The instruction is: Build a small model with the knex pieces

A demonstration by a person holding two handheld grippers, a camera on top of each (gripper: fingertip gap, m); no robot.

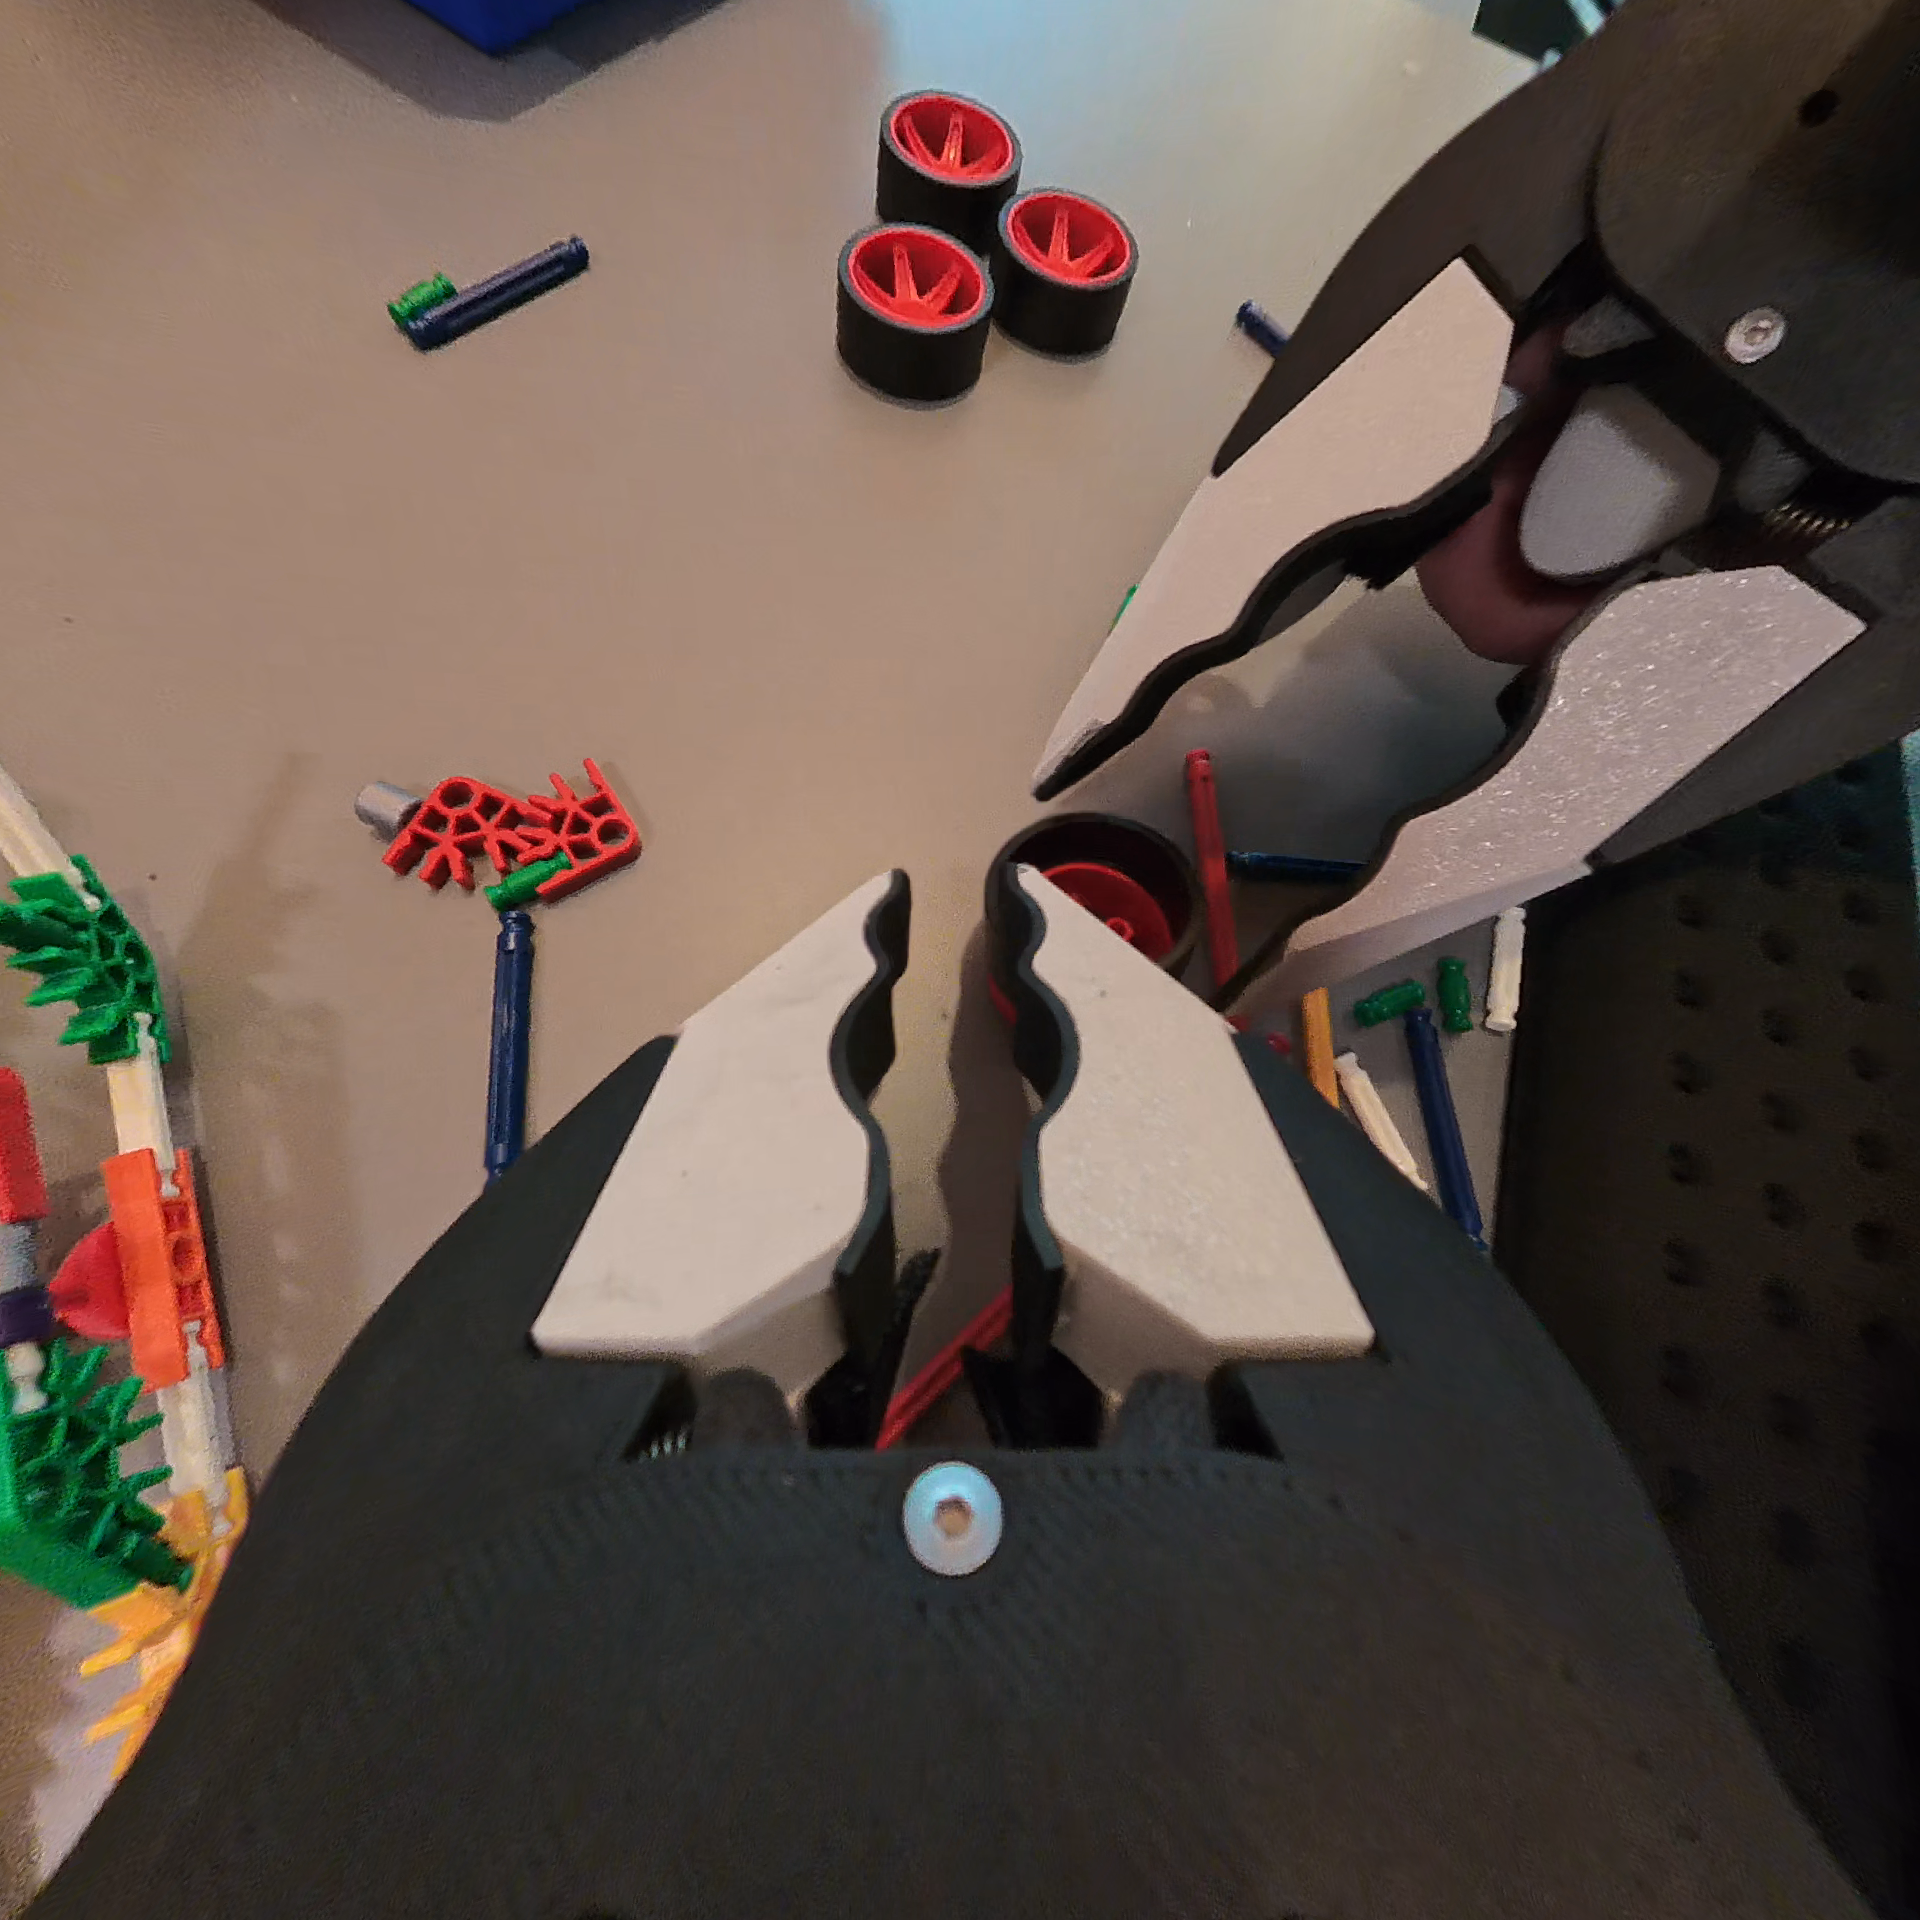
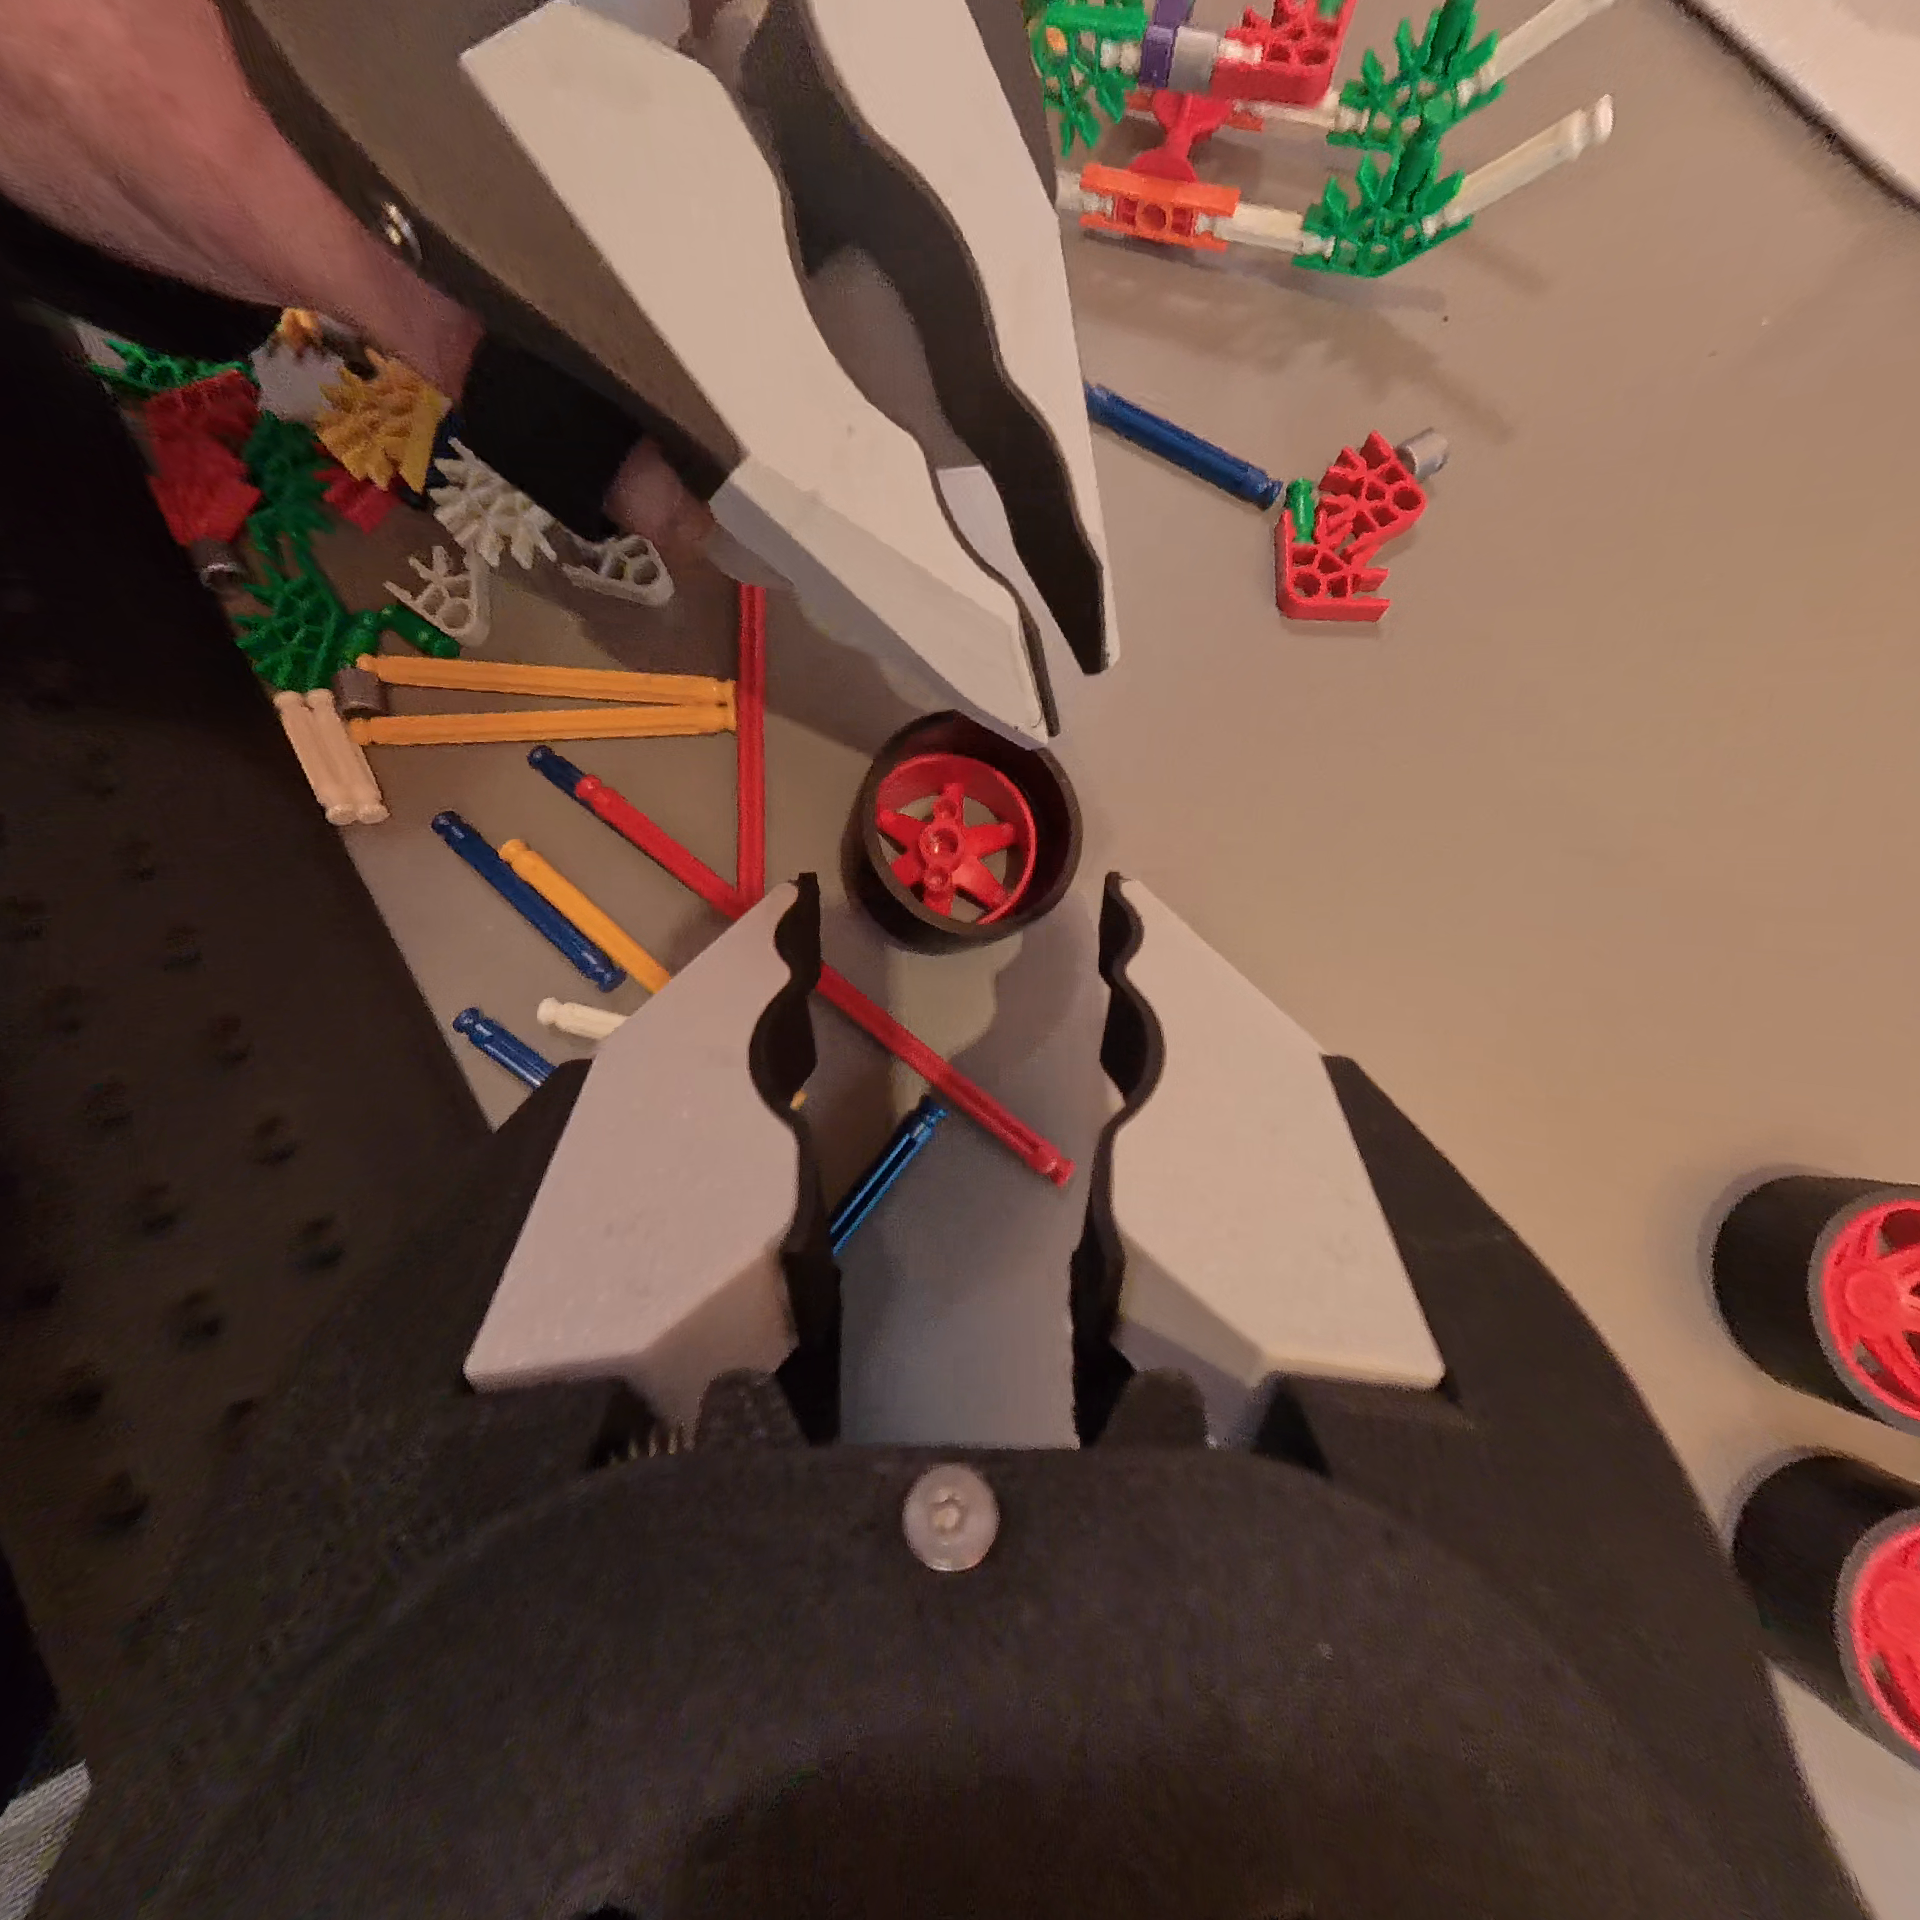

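Note:
A black wheel with a red hub lies flat on the grey table, open side up. My right gripper is open and empty, and its tips straddle the wheel's near edge. My left gripper has its jaws only a little apart and holds nothing. Its right fingertip sits over the wheel. In the right wrist view the left gripper comes in from the top, with its tips at the wheel's far rim. In the left wrist view the right gripper comes in from the upper right. A red rod and a blue rod lie under the right gripper.
Three more wheels stand in a cluster farther off. Red connectors and loose rods lie about. A built rod-and-connector model stands at the left. A pile of parts borders a black perforated mat. A hand holds the left gripper. My left and right fingertips are right by each other. My right tips are roughly 6 centimeters from the blue rod. My left wrist view looks at it from another angle.

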